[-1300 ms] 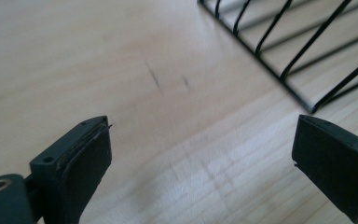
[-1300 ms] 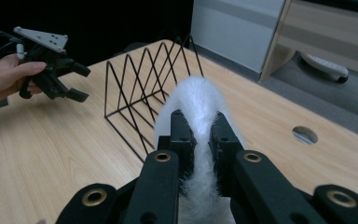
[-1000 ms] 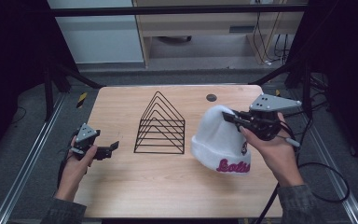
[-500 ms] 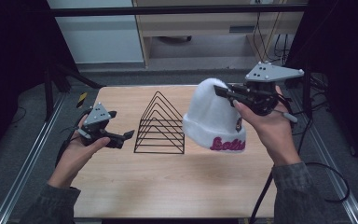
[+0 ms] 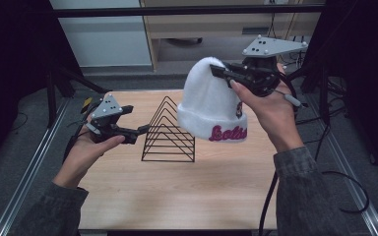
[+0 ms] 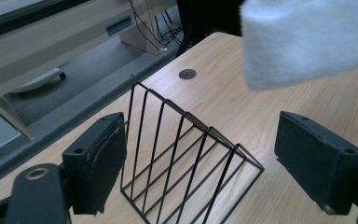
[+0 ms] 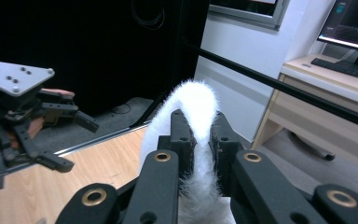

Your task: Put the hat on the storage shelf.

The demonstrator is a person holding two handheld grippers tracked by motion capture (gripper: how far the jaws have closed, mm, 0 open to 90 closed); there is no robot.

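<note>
A white fluffy beanie [image 5: 209,105] with pink lettering on its cuff hangs in the air, over the right side of a black wire rack [image 5: 170,135] with triangular dividers. My right gripper [image 5: 219,71] is shut on the beanie's crown [image 7: 193,100], with the fabric pinched between its pads. My left gripper [image 5: 140,132] hovers just left of the rack and points at it. Its jaws are open and have just been closing a little, with nothing between them. In the left gripper view the rack [image 6: 186,158] stands beyond the pads and the beanie's cuff [image 6: 303,42] hangs at the upper right.
The rack stands mid-table on a light wooden table [image 5: 187,196] with a round cable hole [image 6: 187,73] near its far edge. A small yellow-and-black item [image 5: 87,103] lies at the far left corner. Metal rails run along both sides. A desk with a monitor [image 7: 354,23] stands behind.
Both hands have risen. The right gripper has lifted the beanie off the table, up and toward the rack. The left gripper has moved up and right, closer to the rack.
</note>
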